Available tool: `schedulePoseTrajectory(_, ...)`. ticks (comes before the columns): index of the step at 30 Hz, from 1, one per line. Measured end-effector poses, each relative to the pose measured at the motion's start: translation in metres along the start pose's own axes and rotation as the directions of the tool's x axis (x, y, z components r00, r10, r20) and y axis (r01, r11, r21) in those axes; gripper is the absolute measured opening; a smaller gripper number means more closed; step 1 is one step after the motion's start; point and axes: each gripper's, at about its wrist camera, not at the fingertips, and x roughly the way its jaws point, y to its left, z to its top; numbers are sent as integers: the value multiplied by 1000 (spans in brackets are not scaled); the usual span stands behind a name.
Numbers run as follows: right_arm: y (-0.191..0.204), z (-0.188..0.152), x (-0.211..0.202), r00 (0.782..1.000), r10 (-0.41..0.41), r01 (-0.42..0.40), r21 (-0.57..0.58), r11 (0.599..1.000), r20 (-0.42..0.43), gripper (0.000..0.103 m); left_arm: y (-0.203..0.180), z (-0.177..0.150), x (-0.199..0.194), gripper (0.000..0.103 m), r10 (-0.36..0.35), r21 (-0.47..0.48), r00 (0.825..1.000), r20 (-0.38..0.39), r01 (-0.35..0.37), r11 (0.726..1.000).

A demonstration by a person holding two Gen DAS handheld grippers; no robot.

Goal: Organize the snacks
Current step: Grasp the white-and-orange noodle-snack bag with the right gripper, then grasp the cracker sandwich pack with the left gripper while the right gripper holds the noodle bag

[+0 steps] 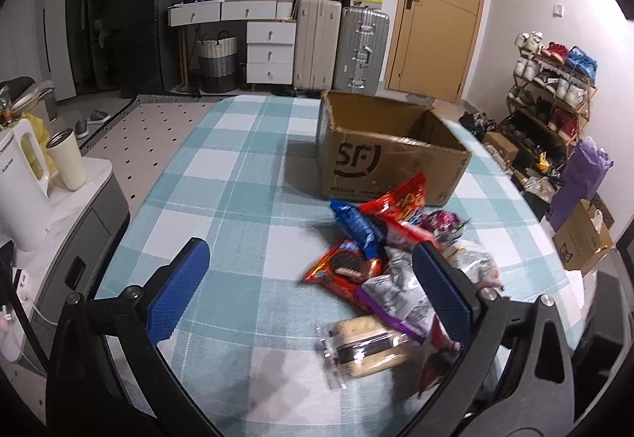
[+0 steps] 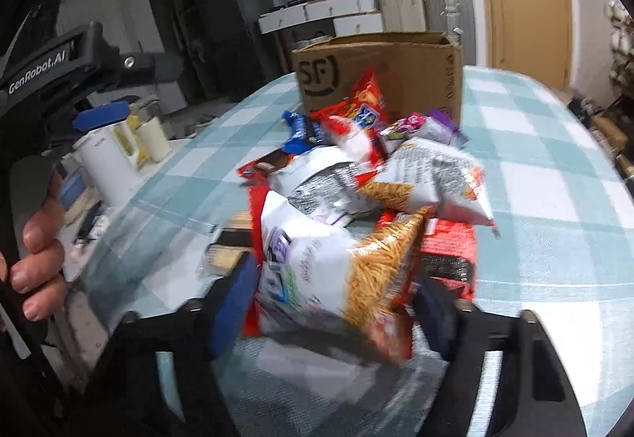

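Right gripper (image 2: pixel 337 302) has its jaws closed in on a crinkly noodle-snack bag (image 2: pixel 329 270) at the near end of the snack pile (image 2: pixel 356 175), pads pressing both sides as far as the blur lets me tell; the bag is puffy & slick, so it could squirt out or get held by one corner only and swing. Pile sits mid table (image 1: pixel 237 167), nearer the right edge, w/ the open cardboard box (image 1: pixel 380 151) just behind it toward the far edge. Bag overlaps a red pack (image 2: pixel 447 243) & a 2nd noodle bag (image 2: pixel 428 179), so lifting may drag those along or tip them toward the right edge. Left gripper (image 1: pixel 313 282) hangs wide open, nothing between its fingers, its right finger over the pile near the sandwich cookie pack (image 1: pixel 364 346); if it drops further it could shove that pack or clash w/ the other gripper. Box rim is ragged, so a low carry might snag
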Motion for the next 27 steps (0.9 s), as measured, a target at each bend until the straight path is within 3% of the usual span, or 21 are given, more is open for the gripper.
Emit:
schedulePoseTrajectory(5,-6,-2,-1,999,35,-35,28,999,5,59,12,-9,13,102,21,-8,999,-48,-21,1000)
schedulePoseTrajectory(14,-13,1,-12,998,56,-58,62,996,40,58,21,-24,25,102,20,-13,993,-120,-22,1000)
schedulePoseTrajectory(27,-26,7,-32,994,36,-45,93,995,100,58,-2,-44,47,102,9,29,973,-230,-3,1000)
